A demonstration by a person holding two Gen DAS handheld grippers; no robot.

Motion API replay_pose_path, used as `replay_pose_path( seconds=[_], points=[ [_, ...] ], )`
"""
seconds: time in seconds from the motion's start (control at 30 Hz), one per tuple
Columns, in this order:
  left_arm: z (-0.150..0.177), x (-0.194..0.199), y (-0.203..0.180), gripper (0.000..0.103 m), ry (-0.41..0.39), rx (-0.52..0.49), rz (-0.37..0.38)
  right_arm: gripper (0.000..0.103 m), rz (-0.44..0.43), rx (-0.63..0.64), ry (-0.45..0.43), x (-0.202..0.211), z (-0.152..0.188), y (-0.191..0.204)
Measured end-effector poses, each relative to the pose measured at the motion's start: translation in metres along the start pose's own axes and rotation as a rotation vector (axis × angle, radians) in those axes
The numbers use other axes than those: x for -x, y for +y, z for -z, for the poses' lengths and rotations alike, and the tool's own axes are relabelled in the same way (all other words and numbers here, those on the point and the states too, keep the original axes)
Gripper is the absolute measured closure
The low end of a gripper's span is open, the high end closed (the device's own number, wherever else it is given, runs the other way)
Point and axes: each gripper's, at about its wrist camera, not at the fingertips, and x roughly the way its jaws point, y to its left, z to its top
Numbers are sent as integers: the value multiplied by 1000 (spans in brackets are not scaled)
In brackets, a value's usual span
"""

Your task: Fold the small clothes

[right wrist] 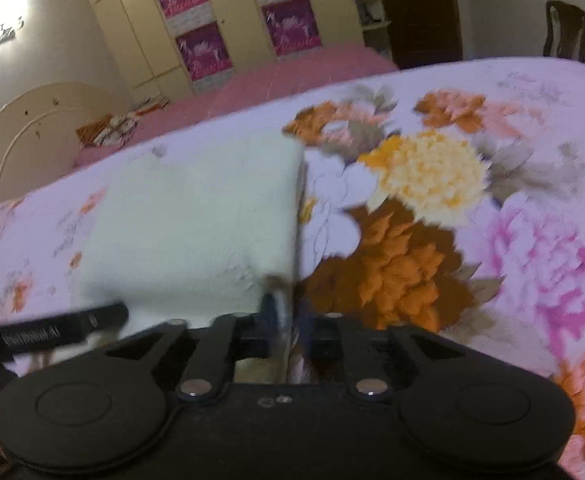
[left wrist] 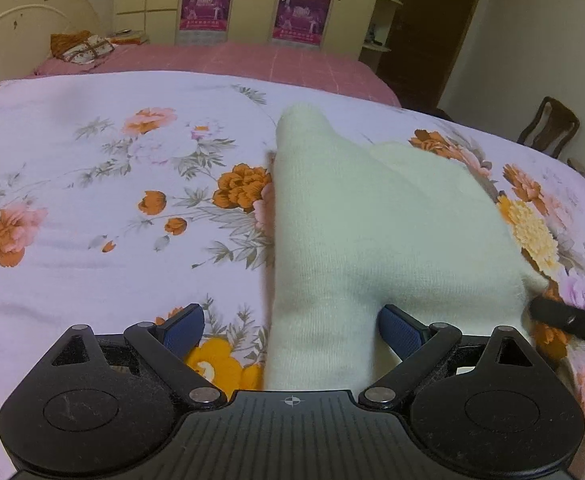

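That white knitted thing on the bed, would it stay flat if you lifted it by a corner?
Probably not. The white garment looks soft and fuzzy, so it would likely droop. It already bunches where the right tool pinches its corner.

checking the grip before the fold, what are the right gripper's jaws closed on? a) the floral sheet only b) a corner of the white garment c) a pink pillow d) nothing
b: in the right wrist view the right gripper has its jaws nearly together, pinching the near corner of the white garment.

No text is legible; print on the left hand-held gripper (right wrist: pixel 48 334) is blurred
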Motion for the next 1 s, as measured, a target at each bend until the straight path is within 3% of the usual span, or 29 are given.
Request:
replay_pose_path(
  seconds=[0.13, 0.2, 0.27, 0.6, 0.7, 0.83, 0.93, 1.0],
  points=[
    [-8, 6, -1, 9, -19, 8, 6, 78, -3, 5, -79, 17, -13, 6],
    [-12, 7, -2, 9, -26, 12, 11, 58, -12, 25, -103, 19, -21, 13],
    [-16, 7, -3, 9, -28, 10, 14, 49, -14, 46, -114, 15, -26, 20],
    [-26, -4, 5, 0, -28, 52, 18, 50, 3, 68, -70, -13, -28, 29],
    [-24, -20, 11, 0, 26, 82, 66, 49, 10, 33, 31, -35, -21, 17],
    [-24, -22, 17, 1, 40, 114, 110, 50, -58, -78, 42, -36, -16, -1],
    [-25, -27, 17, 1, 57, 134, 152, 38, -97, -100, 52, -37, -20, -5],
    [-25, -30, 14, 1, 57, 127, 170, 42, -127, -130, 78, -45, -20, -9]
  ],
)
